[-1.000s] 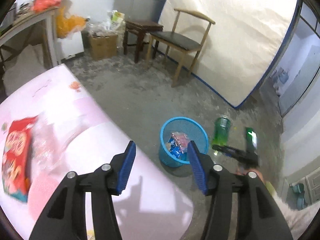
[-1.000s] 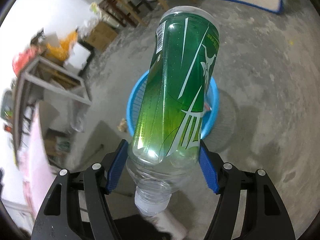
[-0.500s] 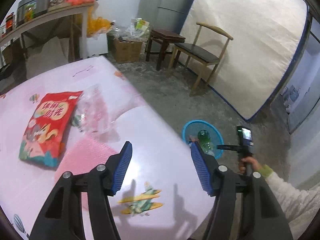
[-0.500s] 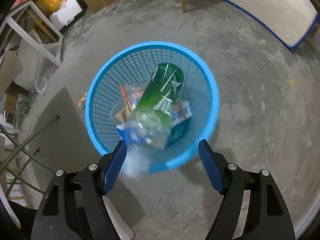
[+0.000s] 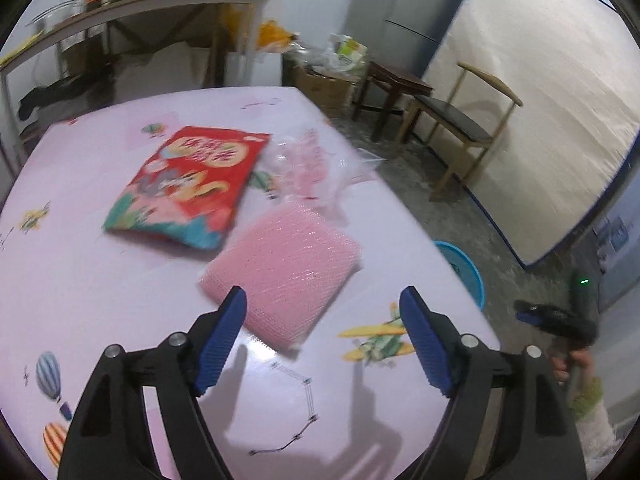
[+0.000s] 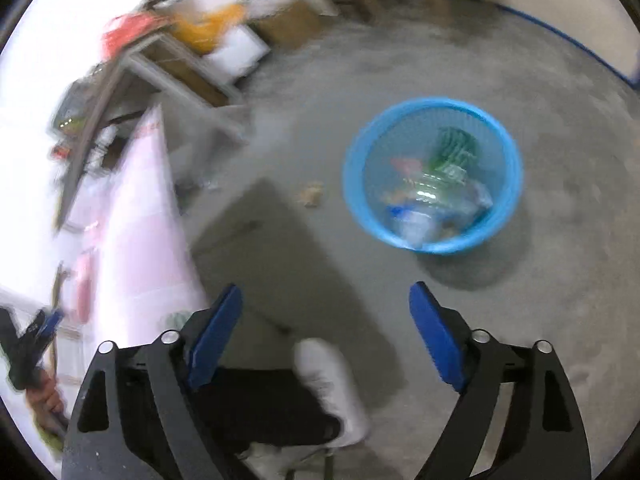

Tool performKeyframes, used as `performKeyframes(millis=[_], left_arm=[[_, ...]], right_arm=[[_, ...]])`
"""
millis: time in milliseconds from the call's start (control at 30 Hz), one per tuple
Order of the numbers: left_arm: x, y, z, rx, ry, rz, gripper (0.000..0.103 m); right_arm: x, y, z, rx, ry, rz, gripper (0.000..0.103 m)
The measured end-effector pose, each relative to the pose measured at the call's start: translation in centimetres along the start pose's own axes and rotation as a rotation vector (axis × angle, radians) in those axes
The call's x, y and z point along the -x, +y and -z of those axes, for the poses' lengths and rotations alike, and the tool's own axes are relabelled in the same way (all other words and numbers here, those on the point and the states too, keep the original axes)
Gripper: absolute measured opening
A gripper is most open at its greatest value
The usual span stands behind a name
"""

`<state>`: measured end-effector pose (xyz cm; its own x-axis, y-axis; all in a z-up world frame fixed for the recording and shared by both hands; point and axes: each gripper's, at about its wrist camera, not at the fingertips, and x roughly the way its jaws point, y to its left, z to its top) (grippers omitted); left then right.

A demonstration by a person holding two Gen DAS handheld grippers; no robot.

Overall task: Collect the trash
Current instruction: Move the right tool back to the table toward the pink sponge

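Note:
My left gripper (image 5: 322, 340) is open and empty above the pink table (image 5: 80, 280), just short of a pink mesh pad (image 5: 284, 272). A red snack bag (image 5: 188, 188) and a clear crumpled wrapper (image 5: 308, 164) lie beyond the pad. My right gripper (image 6: 324, 344) is open and empty above the floor. The blue basket (image 6: 432, 176) stands ahead to its right, with the green bottle (image 6: 452, 156) and other trash inside. The basket's rim (image 5: 464, 268) also shows past the table edge in the left wrist view.
A wooden chair (image 5: 464, 120), a small dark stool (image 5: 396, 88) and a cardboard box (image 5: 320, 84) stand on the concrete floor behind the table. A cluttered shelf (image 5: 160, 0) runs along the back wall. My white shoe (image 6: 332, 384) is below the right gripper.
The right gripper let go of the green bottle, which dropped into the blue basket, then pulled back to the left. The left gripper swung over the table toward the pink pad.

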<state>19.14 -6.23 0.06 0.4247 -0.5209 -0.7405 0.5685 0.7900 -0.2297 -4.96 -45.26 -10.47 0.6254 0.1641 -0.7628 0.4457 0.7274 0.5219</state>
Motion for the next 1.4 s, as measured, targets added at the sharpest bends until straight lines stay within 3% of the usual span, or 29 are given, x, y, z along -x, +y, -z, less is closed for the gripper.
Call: performKeyframes(millis=[133, 267, 367, 500, 600, 800, 933, 1067, 1400], left_arm=[[1.0, 1.5, 1.0, 0.044, -0.021, -0.009, 0.079], [1.6, 2.7, 2.0, 0.075, -0.029, -0.016, 0.08], [1.8, 3.3, 2.2, 0.066, -0.037, -0.01, 0.081], [1.4, 4.2, 0.4, 0.003, -0.038, 0.016, 0.081], [-0.1, 4.6, -1.0, -0.049, 0.005, 0.089, 0.081], [-4.0, 5.0, -2.2, -0.07, 0.072, 0.081, 0.081], [-5.6, 5.2, -2.1, -0.047, 0.093, 0.106, 0.081], [-5.7, 5.0, -1.7, -0.033, 0.094, 0.15, 0.081], [-3.8, 4.5, 0.6, 0.01, 0.123, 0.219, 0.081]], right_arm=[[1.6, 7.4, -1.4, 0.144, -0.04, -0.068, 0.083], [1.4, 14.3, -1.4, 0.245, -0.03, -0.219, 0.083], [-1.1, 18.2, -1.6, 0.245, 0.053, -0.354, 0.083], [-4.6, 21.8, -2.8, 0.194, 0.161, -0.417, 0.071], [-6.9, 23.7, -3.6, 0.144, 0.195, -0.487, 0.066], [-10.1, 25.7, -4.5, 0.092, 0.219, -0.43, 0.05], [-10.7, 25.3, -3.8, 0.093, 0.247, -0.381, 0.043], [-11.5, 26.0, -3.0, 0.107, 0.287, -0.381, 0.029], [-10.8, 25.4, -2.5, 0.135, 0.317, -0.405, 0.025]])
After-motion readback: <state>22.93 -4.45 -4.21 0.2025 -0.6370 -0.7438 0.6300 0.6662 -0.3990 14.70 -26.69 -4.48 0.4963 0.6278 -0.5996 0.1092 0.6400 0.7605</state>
